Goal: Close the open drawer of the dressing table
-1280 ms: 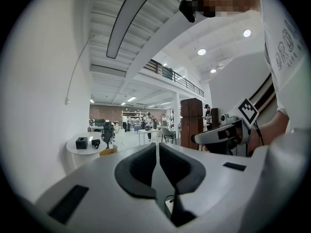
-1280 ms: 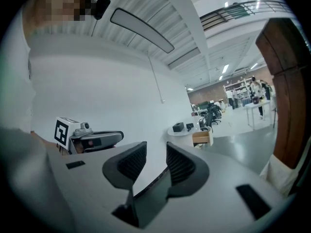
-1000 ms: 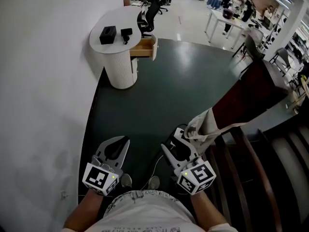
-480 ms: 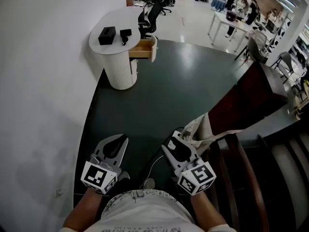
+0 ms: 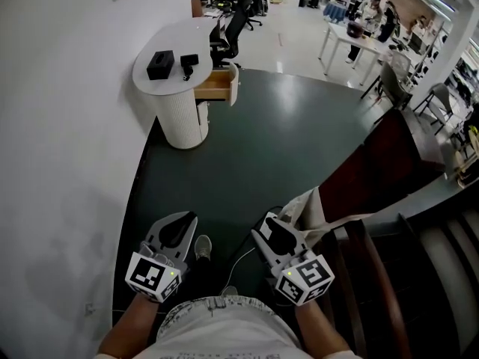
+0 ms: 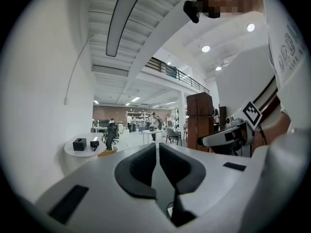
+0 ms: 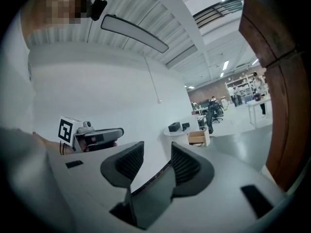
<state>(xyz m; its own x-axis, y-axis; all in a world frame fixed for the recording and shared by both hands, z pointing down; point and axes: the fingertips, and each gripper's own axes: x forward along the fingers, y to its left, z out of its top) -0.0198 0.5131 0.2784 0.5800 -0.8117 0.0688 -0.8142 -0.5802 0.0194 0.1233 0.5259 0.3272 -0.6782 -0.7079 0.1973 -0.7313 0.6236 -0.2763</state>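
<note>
The open drawer (image 5: 215,85) juts from the dressing table (image 5: 166,77) well ahead by the wall, so we should approach square to its front, left gripper (image 5: 188,221) pinched together on nothing, right gripper (image 5: 263,227) with empty jaws that have just been opening.

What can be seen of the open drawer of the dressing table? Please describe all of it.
The drawer is pulled out level from the white dressing table, just under the rounded top, at the side of the ribbed base. Its inside looks like light wood, and its front panel is white. It hangs over the dark floor without resting on it. Only the table touches it. Whether anything lies inside is too small to tell.
</note>
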